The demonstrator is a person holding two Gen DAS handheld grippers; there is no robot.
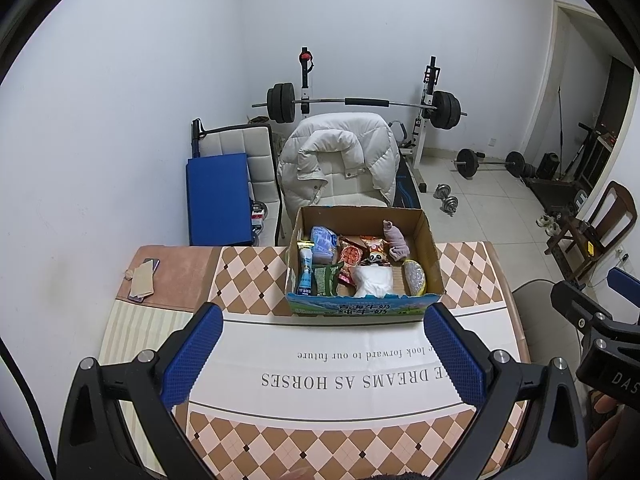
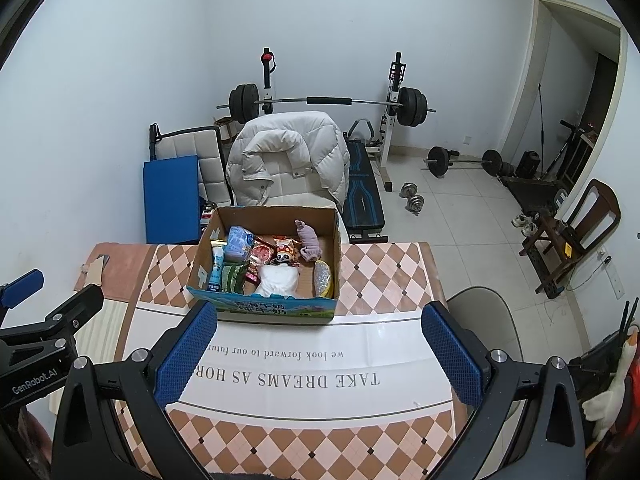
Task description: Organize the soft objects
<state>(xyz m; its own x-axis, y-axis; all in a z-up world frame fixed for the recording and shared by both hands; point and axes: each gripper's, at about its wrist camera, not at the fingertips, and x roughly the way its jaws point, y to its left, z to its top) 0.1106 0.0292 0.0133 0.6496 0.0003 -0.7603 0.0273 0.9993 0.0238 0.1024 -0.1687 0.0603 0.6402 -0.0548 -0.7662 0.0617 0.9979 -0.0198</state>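
1. My left gripper (image 1: 322, 354) is matt black plastic, with blue pads (image 1: 194, 354) in a knobbly rubbery texture and bright metal bolt heads.
2. My right gripper (image 2: 318, 354) is built the same, with rough blue pads (image 2: 452, 354).
3. The cardboard box (image 1: 430, 240) is raw brown and matt inside (its printed front looks slightly glossy).
4. The snack packets (image 1: 352, 258) in it are shiny plastic film.
5. The white cloth bundle (image 1: 374, 280) looks soft and matt; the purple sock (image 1: 396, 240) looks knitted.
6. The tablecloth (image 1: 320, 432) has a smooth, faintly sheened surface.
7. The white jacket (image 1: 340, 152) is puffy quilted fabric.
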